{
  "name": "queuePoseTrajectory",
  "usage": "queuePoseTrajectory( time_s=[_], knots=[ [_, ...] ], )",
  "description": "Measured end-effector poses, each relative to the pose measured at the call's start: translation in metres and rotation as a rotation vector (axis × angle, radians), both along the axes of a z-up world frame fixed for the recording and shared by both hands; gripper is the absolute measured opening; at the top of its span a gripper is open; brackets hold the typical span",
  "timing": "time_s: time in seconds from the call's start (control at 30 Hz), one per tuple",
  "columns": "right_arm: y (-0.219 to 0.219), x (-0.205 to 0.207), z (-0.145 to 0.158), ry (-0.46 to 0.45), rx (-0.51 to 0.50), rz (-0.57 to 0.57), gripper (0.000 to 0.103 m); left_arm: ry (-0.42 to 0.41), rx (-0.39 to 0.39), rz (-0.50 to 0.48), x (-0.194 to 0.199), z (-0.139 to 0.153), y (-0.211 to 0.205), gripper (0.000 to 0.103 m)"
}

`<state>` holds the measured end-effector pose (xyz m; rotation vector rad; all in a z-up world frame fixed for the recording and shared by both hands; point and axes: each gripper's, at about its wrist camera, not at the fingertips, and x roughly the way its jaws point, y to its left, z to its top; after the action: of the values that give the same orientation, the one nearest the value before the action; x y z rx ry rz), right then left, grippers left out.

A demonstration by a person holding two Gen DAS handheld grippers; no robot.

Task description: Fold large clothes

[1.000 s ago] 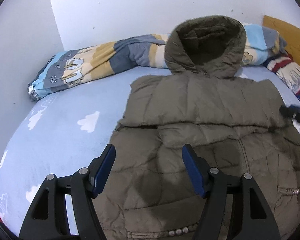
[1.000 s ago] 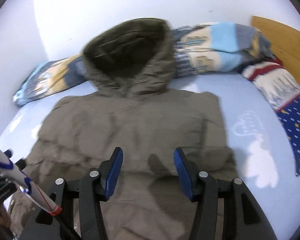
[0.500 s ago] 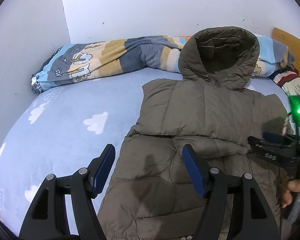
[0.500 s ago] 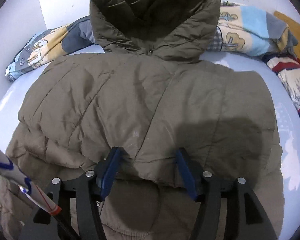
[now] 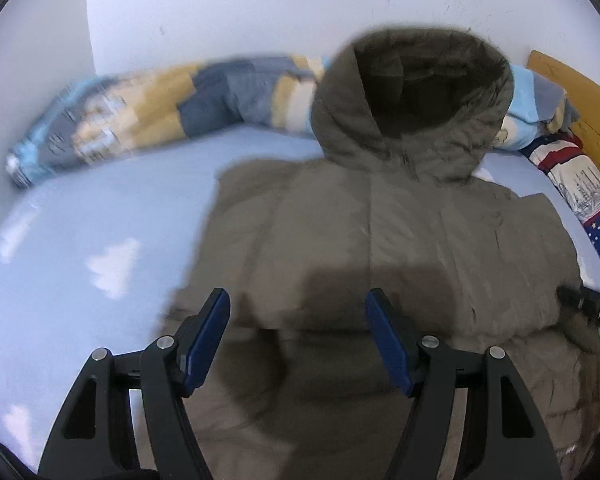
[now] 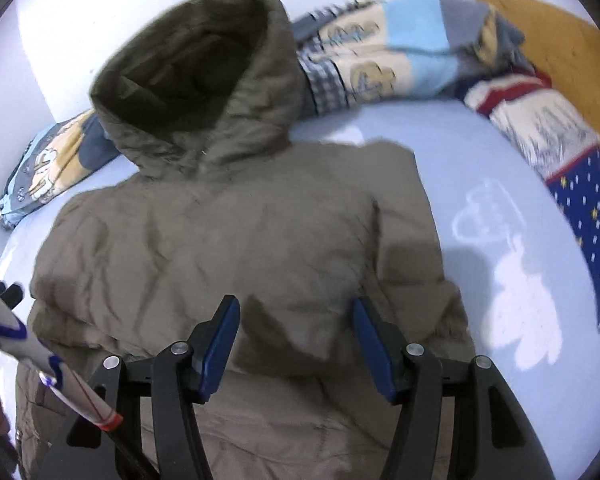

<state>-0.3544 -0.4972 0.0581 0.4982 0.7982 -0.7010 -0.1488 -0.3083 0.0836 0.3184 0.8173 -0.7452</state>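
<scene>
A large olive-brown hooded puffer jacket (image 5: pixel 400 240) lies flat on the bed, hood (image 5: pixel 412 100) at the far end against the wall, sleeves folded in across its body. It fills the right wrist view (image 6: pixel 236 248) too. My left gripper (image 5: pixel 298 332) is open and empty, held above the jacket's left half near the sleeve fold edge. My right gripper (image 6: pixel 296 336) is open and empty above the jacket's right half. The right gripper's tip (image 5: pixel 588 308) shows at the left view's right edge.
The bed has a light blue sheet (image 5: pixel 100 240) with white clouds. A rolled patterned blanket (image 5: pixel 172 112) lies along the wall behind the hood. A red, white and blue star-print cloth (image 6: pixel 572 168) lies at the right by a wooden headboard (image 6: pixel 560 28).
Both grippers have shifted over the jacket: the left moved right and nearer the fold edge, the right drew back and up from the fold edge. Both stayed open; the jacket has not moved.
</scene>
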Motion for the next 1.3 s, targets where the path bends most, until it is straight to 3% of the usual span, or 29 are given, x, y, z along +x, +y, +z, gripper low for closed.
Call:
queuePoseTrajectory(
  time_s=[0.1, 0.23, 0.47, 0.6, 0.77, 1.03, 1.3],
  knots=[
    [-0.004, 0.005, -0.021, 0.052, 0.028, 0.038, 0.065, 0.093, 0.077, 0.033, 0.016, -0.035, -0.015, 0.073],
    [-0.011, 0.004, -0.034, 0.034, 0.073, 0.037, 0.068, 0.144, 0.026, 0.063, 0.021, -0.032, -0.006, 0.076],
    [0.005, -0.019, 0.006, -0.024, 0.063, 0.013, 0.068, 0.045, -0.028, 0.038, -0.031, 0.006, 0.043, 0.076],
    [0.042, -0.041, 0.026, -0.042, 0.052, 0.056, 0.068, 0.01, -0.034, 0.033, -0.063, 0.02, 0.071, 0.076],
    [0.098, -0.075, 0.027, -0.008, 0.025, 0.094, 0.068, -0.042, -0.039, 0.023, -0.124, 0.029, 0.113, 0.076],
    [0.171, -0.13, 0.012, 0.018, 0.045, 0.139, 0.068, -0.052, 0.021, 0.039, -0.192, 0.003, 0.166, 0.076],
    [0.205, -0.154, -0.013, 0.069, 0.071, 0.147, 0.068, -0.059, 0.094, 0.074, -0.207, -0.031, 0.183, 0.076]
  ],
)
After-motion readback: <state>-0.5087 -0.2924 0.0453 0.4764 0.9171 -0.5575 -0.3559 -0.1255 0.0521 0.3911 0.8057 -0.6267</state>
